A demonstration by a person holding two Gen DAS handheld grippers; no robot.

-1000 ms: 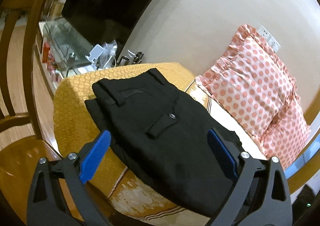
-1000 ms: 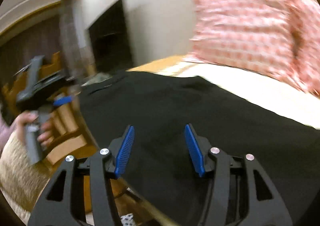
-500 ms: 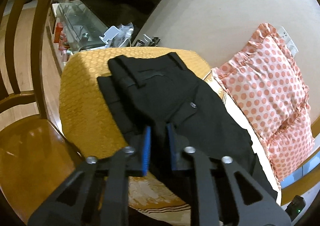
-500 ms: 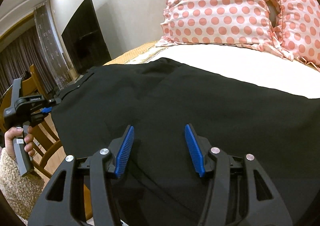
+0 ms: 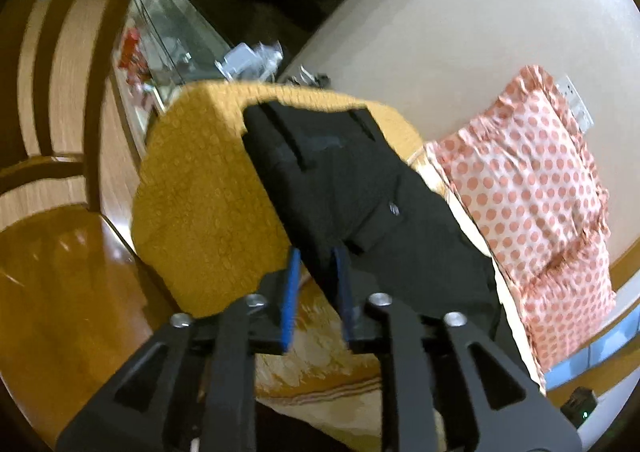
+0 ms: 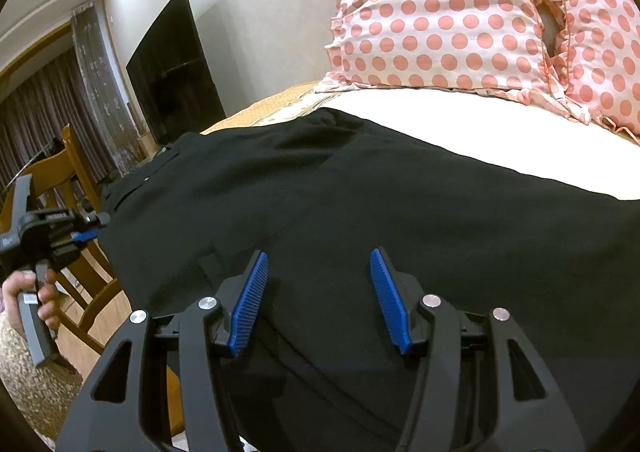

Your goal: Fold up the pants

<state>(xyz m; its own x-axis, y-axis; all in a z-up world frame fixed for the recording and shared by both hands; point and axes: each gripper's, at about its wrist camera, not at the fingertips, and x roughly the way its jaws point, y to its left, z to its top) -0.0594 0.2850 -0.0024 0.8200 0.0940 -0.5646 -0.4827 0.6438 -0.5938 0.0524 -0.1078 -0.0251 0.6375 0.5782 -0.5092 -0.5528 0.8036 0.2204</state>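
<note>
Black pants lie flat on the bed, waistband toward the orange cover, a buttoned back pocket facing up. My left gripper is shut on the near edge of the pants by the waist. It also shows in the right wrist view, held by a hand at the left edge of the pants. My right gripper is open, its blue pads just above the black cloth and nothing between them.
An orange textured cover drapes the bed corner. Polka-dot pillows lean on the wall; they also show in the right wrist view. A wooden chair stands left of the bed. A dark TV and a glass stand are behind.
My left gripper closed from wide open onto the edge of the pants by the waist and has lifted that edge slightly. The right gripper swung over the pants and stays open.
</note>
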